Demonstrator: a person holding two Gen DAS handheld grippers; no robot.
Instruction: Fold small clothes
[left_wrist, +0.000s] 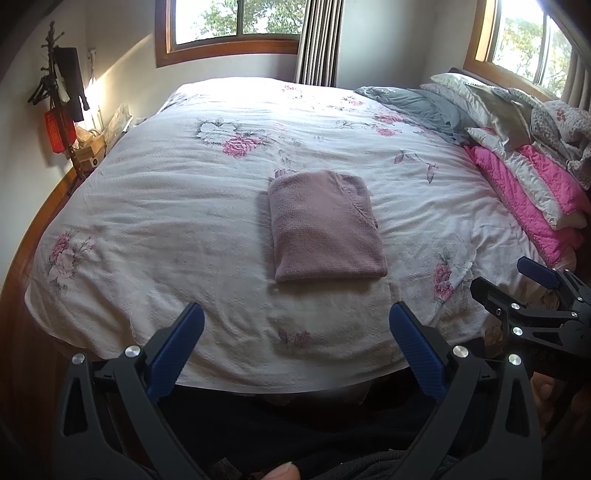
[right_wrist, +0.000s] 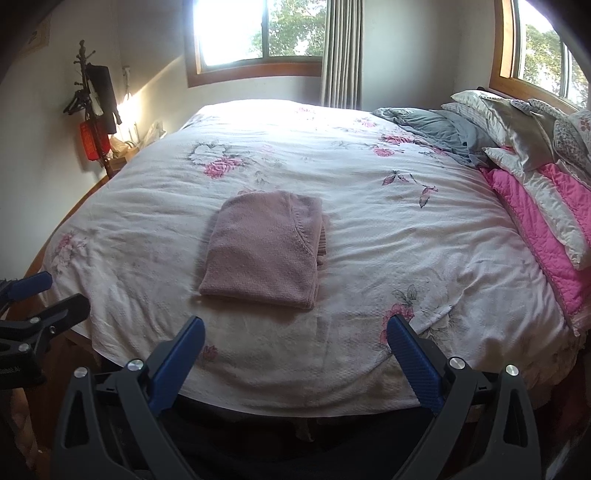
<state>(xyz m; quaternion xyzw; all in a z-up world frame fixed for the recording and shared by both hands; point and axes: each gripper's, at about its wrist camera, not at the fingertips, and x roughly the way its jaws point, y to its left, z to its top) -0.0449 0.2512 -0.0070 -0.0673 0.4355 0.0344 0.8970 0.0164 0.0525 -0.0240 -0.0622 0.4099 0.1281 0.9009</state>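
A dusty-pink knit garment (left_wrist: 325, 225) (right_wrist: 264, 249) lies folded into a neat rectangle on the white floral bedspread (left_wrist: 166, 192) (right_wrist: 406, 240), near the bed's front middle. My left gripper (left_wrist: 295, 317) hovers open over the bed's near edge, short of the garment, with nothing between its blue pads. The right gripper (right_wrist: 295, 328) also stands open and empty, just short of the garment. Each gripper shows in the other's view: the right one (left_wrist: 517, 284) at the right edge, the left one (right_wrist: 55, 291) at the left edge.
Pillows and a pink quilt (left_wrist: 532, 192) (right_wrist: 543, 229) are piled along the bed's right side, with a grey blanket (left_wrist: 417, 103) behind. A coat stand (left_wrist: 62, 96) and a cluttered bedside table (left_wrist: 92, 147) stand at the left wall. Windows (right_wrist: 258, 33) line the far wall.
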